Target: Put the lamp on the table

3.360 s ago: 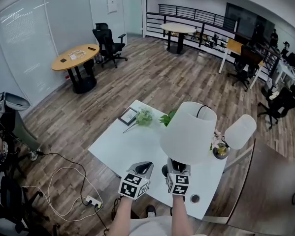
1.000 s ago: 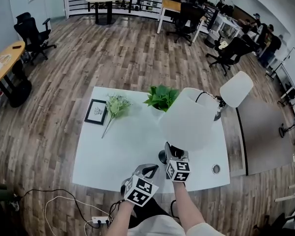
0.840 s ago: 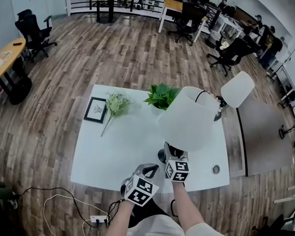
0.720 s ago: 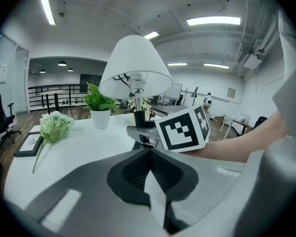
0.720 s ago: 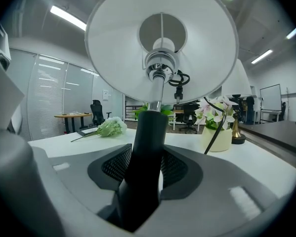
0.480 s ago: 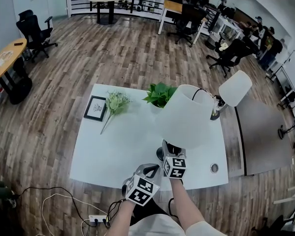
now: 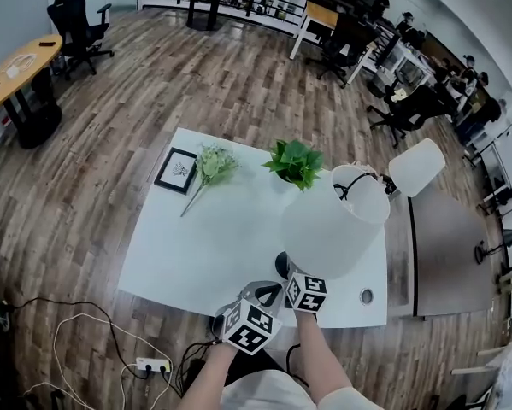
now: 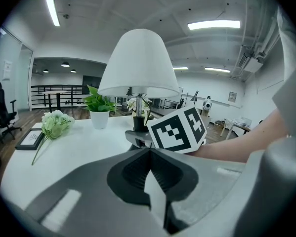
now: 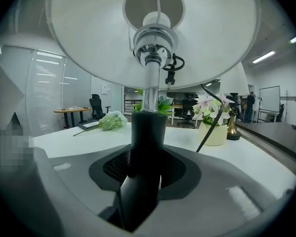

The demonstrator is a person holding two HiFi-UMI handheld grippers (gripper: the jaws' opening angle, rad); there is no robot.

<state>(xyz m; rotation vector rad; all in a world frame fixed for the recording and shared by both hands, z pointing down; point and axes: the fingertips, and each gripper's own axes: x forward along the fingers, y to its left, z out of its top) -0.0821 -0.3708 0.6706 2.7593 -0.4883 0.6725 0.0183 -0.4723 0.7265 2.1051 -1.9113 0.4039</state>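
Table lamp with white cone shade, chrome neck and black stem (image 7: pixel 337 225): over the near right part of the white rectangular table (image 7: pixel 196 254), shade leaning right in the head view; its dark base is largely covered by the right gripper (image 7: pixel 287 272), so whether it rests on the tabletop cannot be told.

Right gripper: jaws have just been closing and are clamped on the black stem, which fills the gap between them; the stem's lower end is lost between the jaws in the right gripper view.

Left gripper (image 7: pixel 260 290): just beside the right one, jaws together, nothing between them.

Black-framed picture (image 7: pixel 176 169), bunch of pale flowers (image 7: pixel 211 165), leafy green plant in a white pot (image 7: pixel 296 161): far side of the table.

Cream pot of pink-white flowers (image 9: pixel 212 130): mostly hidden behind the shade in the head view.
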